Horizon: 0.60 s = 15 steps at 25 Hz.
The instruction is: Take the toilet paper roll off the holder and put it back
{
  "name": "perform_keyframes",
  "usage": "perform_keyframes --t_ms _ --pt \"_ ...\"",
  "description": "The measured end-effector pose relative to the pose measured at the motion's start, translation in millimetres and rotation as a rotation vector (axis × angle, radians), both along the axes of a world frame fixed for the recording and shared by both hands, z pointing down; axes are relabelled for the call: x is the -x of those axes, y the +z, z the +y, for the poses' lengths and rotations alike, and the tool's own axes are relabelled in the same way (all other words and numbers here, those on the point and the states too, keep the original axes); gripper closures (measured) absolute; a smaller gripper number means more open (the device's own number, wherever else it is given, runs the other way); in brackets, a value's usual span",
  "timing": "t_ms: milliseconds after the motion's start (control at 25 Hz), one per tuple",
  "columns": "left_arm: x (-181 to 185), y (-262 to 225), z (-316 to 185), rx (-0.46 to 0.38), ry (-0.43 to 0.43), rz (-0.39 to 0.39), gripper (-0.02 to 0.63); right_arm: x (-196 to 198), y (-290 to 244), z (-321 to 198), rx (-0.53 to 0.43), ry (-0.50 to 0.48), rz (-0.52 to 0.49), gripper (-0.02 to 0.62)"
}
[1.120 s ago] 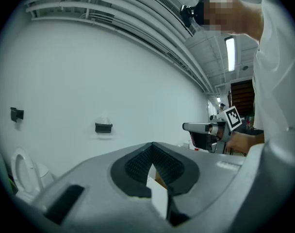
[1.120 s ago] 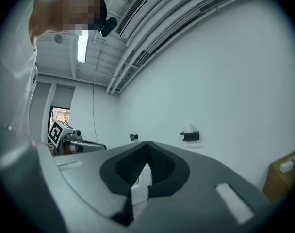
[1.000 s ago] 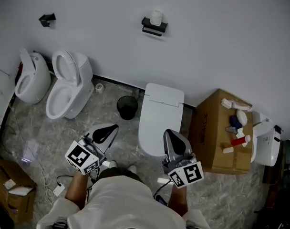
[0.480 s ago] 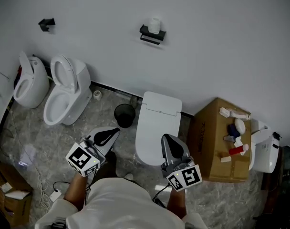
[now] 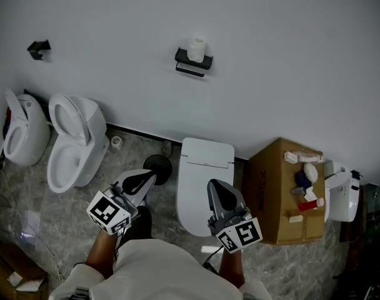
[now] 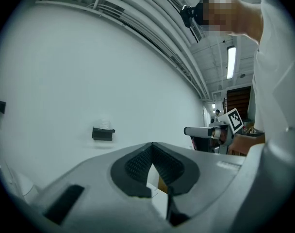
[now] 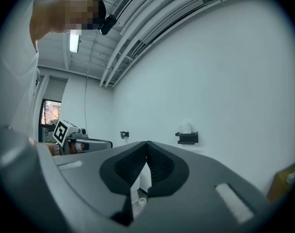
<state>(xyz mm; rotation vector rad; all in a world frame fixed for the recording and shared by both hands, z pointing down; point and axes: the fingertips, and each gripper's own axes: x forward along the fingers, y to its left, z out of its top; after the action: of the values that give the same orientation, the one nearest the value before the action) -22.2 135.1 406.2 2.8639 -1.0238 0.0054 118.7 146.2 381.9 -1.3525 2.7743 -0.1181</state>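
L tongs, R tongs nearer wall, clenched empty; cylindrical roll on black holder.

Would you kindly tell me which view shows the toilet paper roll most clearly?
The head view: the toilet paper roll stands out white atop its dark holder. Both gripper views show it small, pale and faint.

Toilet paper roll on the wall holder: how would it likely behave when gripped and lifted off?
The toilet paper roll is a small wound paper cylinder, so it is probably light and soft, and a hard squeeze may dent it. It seems to stand upright on top of the black holder, so a sideways nudge could tip it and let it roll.
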Motion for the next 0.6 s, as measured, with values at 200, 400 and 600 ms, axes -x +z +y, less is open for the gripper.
perform_keyframes --t_ms 200,400,600 --pt "44 -1 -71 0.019 0.048 0.019 0.601 52 -3 -68 0.016 0.026 0.009 0.584" --pt "77 -14 -136 -0.003 0.109 0.037 0.603 90 -8 -123 0.026 0.073 0.034 0.584" --pt "93 -13 -181 -0.006 0.130 0.034 0.601 103 -1 -161 0.061 0.113 0.058 0.584"
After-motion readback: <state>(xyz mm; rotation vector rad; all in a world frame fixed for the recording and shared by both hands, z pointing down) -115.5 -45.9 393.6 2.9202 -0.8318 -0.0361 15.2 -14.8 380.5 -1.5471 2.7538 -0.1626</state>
